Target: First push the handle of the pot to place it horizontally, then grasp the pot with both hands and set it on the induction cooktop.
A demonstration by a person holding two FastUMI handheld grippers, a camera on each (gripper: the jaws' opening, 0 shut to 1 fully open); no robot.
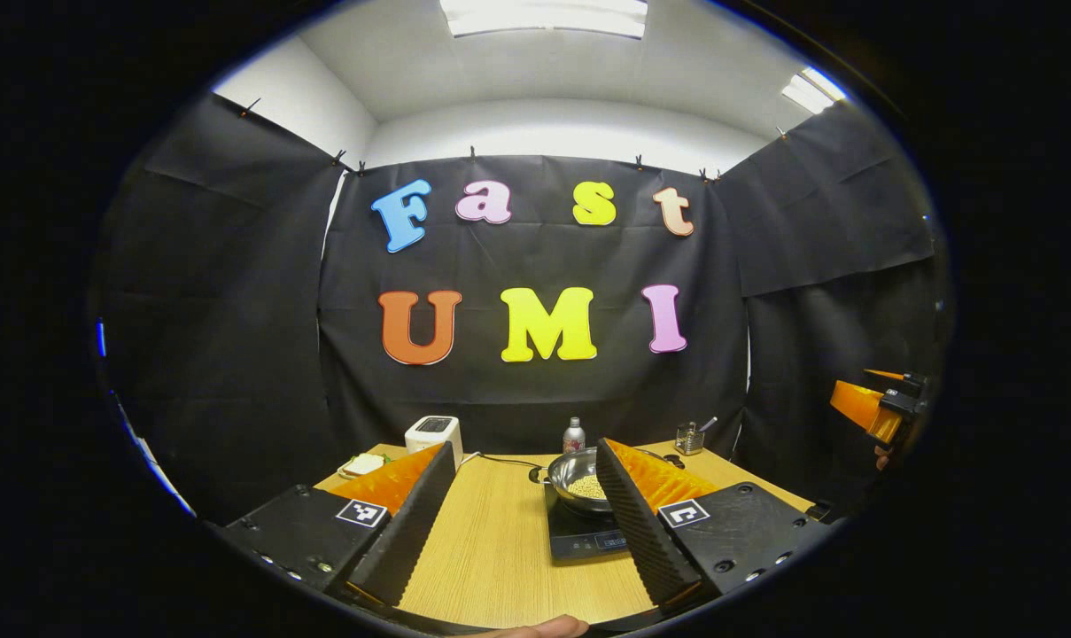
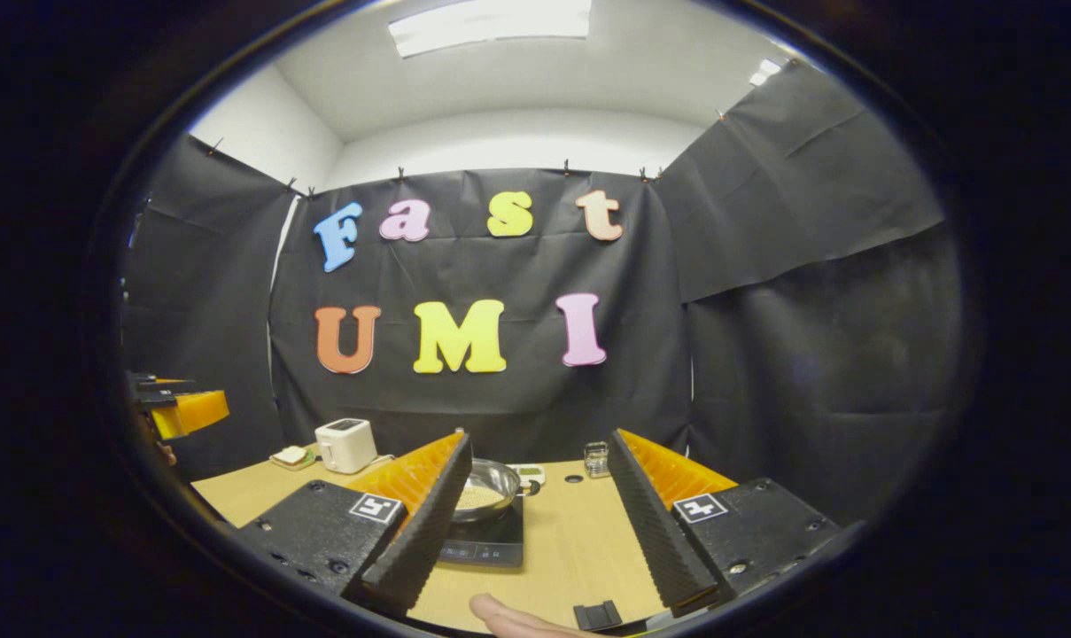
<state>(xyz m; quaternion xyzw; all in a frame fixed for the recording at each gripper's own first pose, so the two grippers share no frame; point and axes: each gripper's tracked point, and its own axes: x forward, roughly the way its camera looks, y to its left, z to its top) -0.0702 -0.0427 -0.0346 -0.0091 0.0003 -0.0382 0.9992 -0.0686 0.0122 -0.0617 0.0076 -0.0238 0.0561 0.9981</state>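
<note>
Pot (image 1: 581, 483) with pale grains inside sits on the induction cooktop (image 1: 579, 534), mid-bench (image 1: 500, 549), ahead of both grippers. It lies forward-right of the left gripper (image 1: 526, 523) and forward-left of the right gripper (image 2: 535, 523). Both grippers released, holding nothing. Handle direction cannot be told; neither gripper looks clearly nearer.

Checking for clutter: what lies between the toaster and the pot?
Bare tabletop and a cord lie between the toaster and the pot in the right gripper view.
</note>
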